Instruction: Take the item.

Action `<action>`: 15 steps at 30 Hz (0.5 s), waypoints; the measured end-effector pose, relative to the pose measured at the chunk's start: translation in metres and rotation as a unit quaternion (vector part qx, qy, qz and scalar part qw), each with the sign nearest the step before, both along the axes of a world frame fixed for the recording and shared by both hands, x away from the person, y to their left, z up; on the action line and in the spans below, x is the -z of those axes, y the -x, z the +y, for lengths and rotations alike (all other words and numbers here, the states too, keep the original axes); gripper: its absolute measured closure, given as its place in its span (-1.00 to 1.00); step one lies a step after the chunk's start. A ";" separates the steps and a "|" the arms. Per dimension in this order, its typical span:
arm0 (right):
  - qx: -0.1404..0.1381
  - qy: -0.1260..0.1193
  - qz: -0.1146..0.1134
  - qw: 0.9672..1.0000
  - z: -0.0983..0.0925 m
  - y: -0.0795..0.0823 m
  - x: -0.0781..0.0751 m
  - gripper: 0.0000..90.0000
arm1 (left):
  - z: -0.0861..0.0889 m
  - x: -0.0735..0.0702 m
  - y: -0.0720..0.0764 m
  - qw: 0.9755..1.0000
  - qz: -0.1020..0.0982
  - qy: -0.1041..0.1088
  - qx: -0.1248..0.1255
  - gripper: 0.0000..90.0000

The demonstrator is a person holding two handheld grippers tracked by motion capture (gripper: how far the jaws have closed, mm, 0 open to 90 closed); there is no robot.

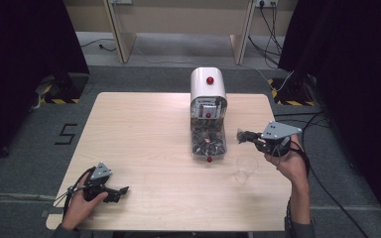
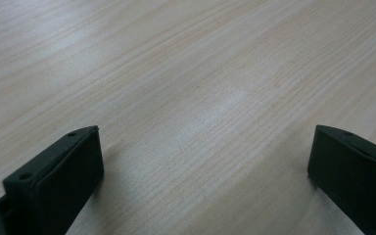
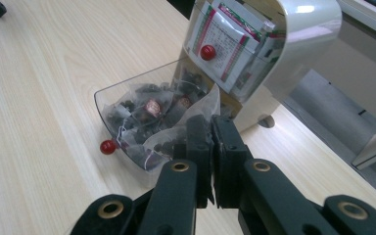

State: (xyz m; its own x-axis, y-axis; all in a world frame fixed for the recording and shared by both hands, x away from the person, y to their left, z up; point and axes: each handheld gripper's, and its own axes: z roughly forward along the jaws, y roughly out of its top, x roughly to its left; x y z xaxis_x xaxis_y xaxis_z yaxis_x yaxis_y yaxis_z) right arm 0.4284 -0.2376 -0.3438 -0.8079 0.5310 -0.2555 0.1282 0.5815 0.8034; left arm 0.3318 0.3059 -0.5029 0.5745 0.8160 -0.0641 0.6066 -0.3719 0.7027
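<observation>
Between the right gripper's point(image 3: 210, 122) jaws, a tea bag point(image 3: 176, 129) is pinched at its top edge.
Those jaws are pressed together on the thin mesh, just above the dispenser's clear drawer point(image 3: 108, 110) where more bags lie heaped. Such a bag is likely feather-light, soft and easily torn, so a corner or seam is the safest hold. Nearby on the surface point(image 1: 144, 139) stands a clear cup point(image 1: 245, 167); the left gripper point(image 1: 121, 192) rests well apart, jaws wide and empty.

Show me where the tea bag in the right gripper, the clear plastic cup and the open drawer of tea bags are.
tea bag point(image 3: 196, 115), right gripper view, its mesh top above the jaws.
clear plastic cup point(image 1: 246, 168), high view, its wall.
drawer point(image 3: 105, 110), right gripper view, its clear front wall.
</observation>
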 end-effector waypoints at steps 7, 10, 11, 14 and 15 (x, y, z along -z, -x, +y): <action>0.011 -0.004 -0.004 1.000 -0.012 0.009 -0.002 0.95 | 0.000 0.000 0.000 1.000 0.000 0.000 0.000 -1.00; 0.012 -0.005 -0.007 1.000 -0.015 0.013 -0.005 0.95 | 0.000 0.000 0.000 1.000 0.000 0.000 0.000 -1.00; 0.012 -0.006 -0.007 1.000 -0.016 0.015 -0.005 0.95 | 0.000 0.000 0.000 1.000 0.000 0.000 0.000 -1.00; 0.013 -0.007 -0.010 1.000 -0.017 0.018 -0.007 0.95 | 0.000 0.000 0.000 1.000 0.000 0.000 0.000 -1.00; 0.014 -0.007 -0.010 1.000 -0.018 0.019 -0.007 0.95 | 0.000 0.000 0.000 1.000 0.000 0.000 0.000 -1.00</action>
State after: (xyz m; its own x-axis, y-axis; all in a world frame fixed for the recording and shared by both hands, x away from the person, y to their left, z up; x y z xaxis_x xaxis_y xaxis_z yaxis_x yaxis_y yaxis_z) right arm 0.4094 -0.2558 -0.3365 -0.7875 0.5575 -0.2628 0.1290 0.5661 0.8142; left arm 0.3318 0.3059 -0.5028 0.5742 0.8162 -0.0639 0.6066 -0.3718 0.7027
